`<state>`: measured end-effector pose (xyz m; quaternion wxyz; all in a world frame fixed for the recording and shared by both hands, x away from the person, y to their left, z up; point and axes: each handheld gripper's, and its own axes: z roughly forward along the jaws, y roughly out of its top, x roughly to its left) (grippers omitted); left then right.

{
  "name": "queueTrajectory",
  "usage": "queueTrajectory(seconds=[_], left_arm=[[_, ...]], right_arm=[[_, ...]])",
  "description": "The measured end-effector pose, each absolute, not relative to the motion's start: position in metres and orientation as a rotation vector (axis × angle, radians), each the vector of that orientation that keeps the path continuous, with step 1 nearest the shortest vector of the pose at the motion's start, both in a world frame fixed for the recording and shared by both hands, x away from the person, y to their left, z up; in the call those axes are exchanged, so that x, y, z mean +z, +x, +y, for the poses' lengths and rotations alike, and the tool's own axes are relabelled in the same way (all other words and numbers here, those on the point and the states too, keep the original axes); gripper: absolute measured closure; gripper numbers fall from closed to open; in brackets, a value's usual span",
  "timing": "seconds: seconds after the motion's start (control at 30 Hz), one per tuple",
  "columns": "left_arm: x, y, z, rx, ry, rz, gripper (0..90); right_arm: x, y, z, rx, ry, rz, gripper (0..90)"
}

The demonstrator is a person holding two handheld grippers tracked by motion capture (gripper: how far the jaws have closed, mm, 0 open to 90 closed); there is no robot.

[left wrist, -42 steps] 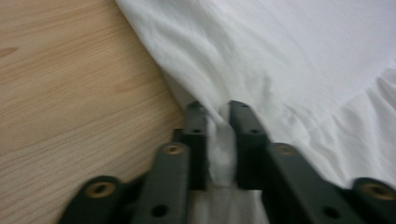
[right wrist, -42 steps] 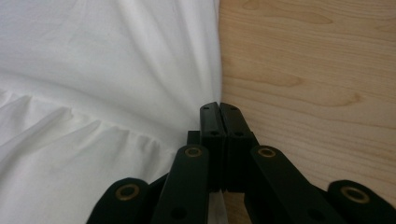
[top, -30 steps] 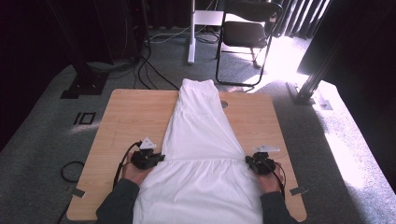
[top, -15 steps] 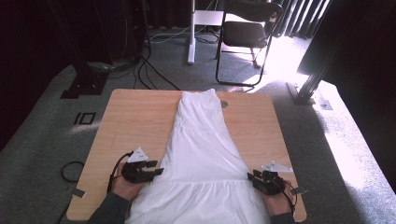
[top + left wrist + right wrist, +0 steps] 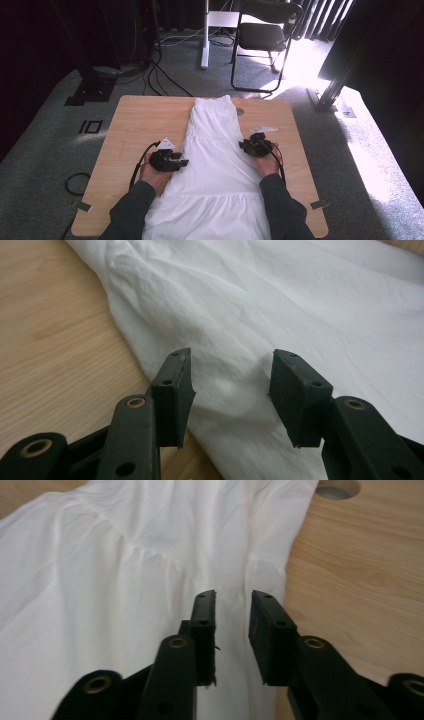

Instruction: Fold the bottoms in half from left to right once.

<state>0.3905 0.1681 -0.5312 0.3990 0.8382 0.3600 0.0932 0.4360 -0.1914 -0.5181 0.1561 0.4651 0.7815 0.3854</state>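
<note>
Grey carpet lay around the wooden bench, with a folding chair and cables beyond its far edge. On the bench a white dress lay flat and lengthwise, narrow top toward the chair, wide hem hanging over the near edge. The left gripper sat at the dress's left edge, its 2 fingers apart with cloth beneath but nothing pinched. The right gripper hovered over the right side seam, fingers a little apart (the gap had just narrowed slightly), also gripping nothing. The dress looked light, thin and limp, likely to sag and wrinkle, so it would best be taken by both side edges at once.
</note>
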Motion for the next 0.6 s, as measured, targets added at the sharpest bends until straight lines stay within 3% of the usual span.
queueTrajectory(seconds=[0.2, 0.3, 0.47, 0.6], left_arm=[[-0.541, 0.395, 0.161, 0.216, 2.129, 0.919, 51.1], [-0.545, 0.395, 0.159, 0.202, 2.136, 0.924, 50.5], [-0.549, 0.395, 0.158, 0.183, 2.143, 0.918, 49.7], [-0.548, 0.395, 0.158, 0.176, 2.15, 0.921, 49.3]], right_arm=[[-0.532, 0.455, -0.176, 1.079, 1.365, 2.266, 65.5], [-0.537, 0.463, -0.172, 0.952, 1.368, 2.325, 85.9], [-0.518, 0.456, -0.187, 0.974, 1.395, 2.107, 88.0], [-0.524, 0.458, -0.195, 0.912, 1.442, 2.067, 87.8]])
